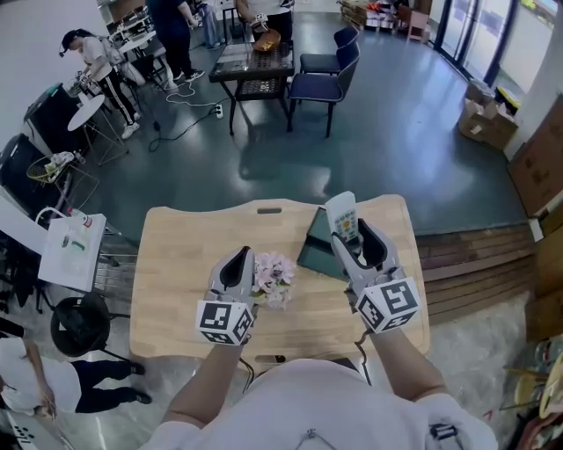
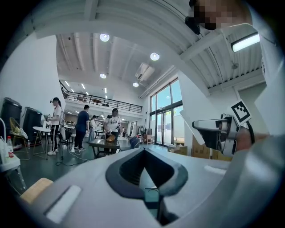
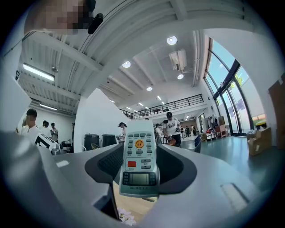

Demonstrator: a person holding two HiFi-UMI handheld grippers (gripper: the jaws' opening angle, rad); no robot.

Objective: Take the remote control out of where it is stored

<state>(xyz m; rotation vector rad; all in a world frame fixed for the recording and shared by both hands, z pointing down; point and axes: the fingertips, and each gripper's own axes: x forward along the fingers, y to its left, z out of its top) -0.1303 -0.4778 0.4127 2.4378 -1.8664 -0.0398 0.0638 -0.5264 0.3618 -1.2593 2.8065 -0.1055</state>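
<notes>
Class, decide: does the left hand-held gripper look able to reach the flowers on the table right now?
Probably yes: the flowers lie just beside the left hand-held gripper, with nothing between them; its jaws are shut and empty.

No wording can be read anywhere. The remote control (image 3: pixel 139 162) has a line of small characters just under its display, too blurred to read; its buttons show no legible marks.

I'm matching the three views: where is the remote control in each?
Head view: remote control right of centre, in the right gripper.
Left gripper view: probably the white slab at right.
Right gripper view: remote control centred between the jaws.
Shared landmark: the tall windows.
</notes>
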